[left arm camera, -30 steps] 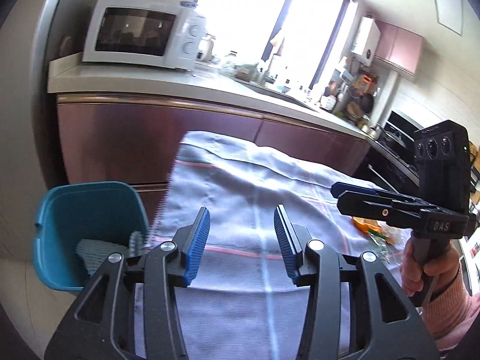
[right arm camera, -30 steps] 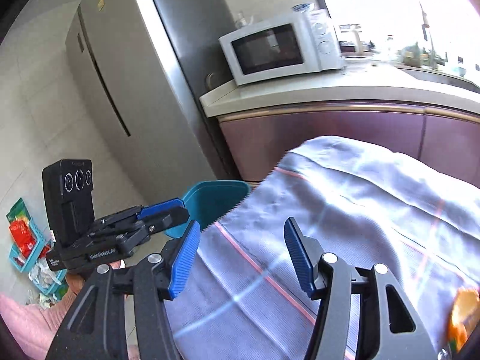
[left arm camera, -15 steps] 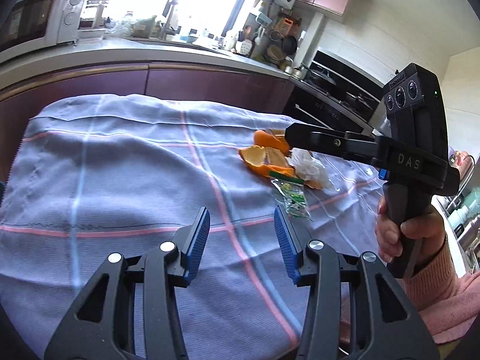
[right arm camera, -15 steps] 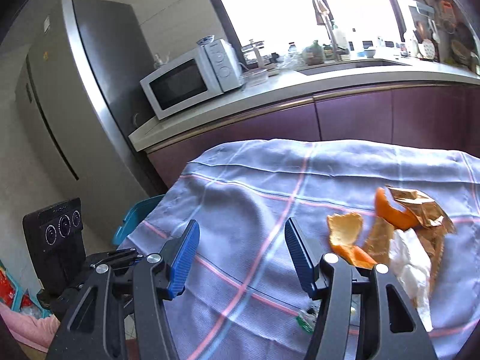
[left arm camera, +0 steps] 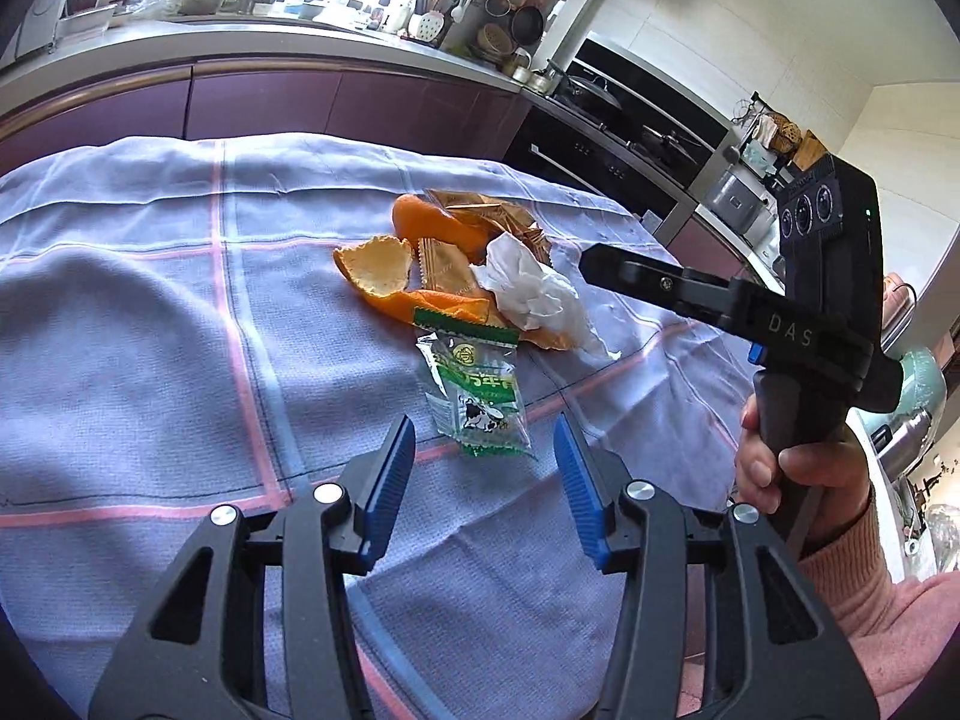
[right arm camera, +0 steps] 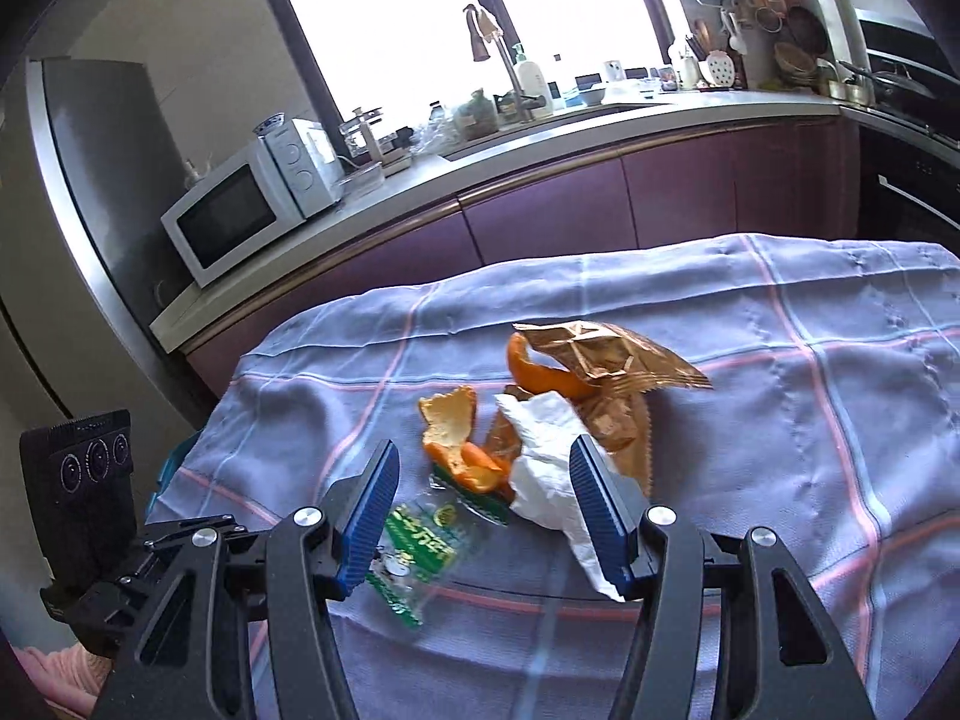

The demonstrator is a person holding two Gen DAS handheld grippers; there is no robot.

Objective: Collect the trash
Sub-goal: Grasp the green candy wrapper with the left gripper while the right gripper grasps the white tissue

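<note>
A pile of trash lies on a table under a blue-grey checked cloth [left arm camera: 150,330]. It holds orange peel [left arm camera: 375,264] [right arm camera: 450,426], a crumpled white tissue [left arm camera: 531,291] [right arm camera: 546,462], gold wrappers [left arm camera: 480,210] [right arm camera: 606,354] and a green-and-clear candy wrapper [left arm camera: 477,390] [right arm camera: 420,546]. My left gripper [left arm camera: 483,474] is open and empty, just short of the green wrapper. My right gripper [right arm camera: 483,510] is open and empty, hovering near the tissue and peel; it also shows in the left wrist view [left arm camera: 660,285].
A purple kitchen counter [right arm camera: 540,180] with a microwave [right arm camera: 240,210], sink and faucet runs behind the table. A fridge [right arm camera: 72,180] stands at left. A sliver of a teal bin [right arm camera: 171,468] shows past the table's left edge. An oven [left arm camera: 600,138] is at right.
Both grippers have swung from the teal bin and microwave side toward the trash pile and moved closer to it. Both stayed open and empty.
</note>
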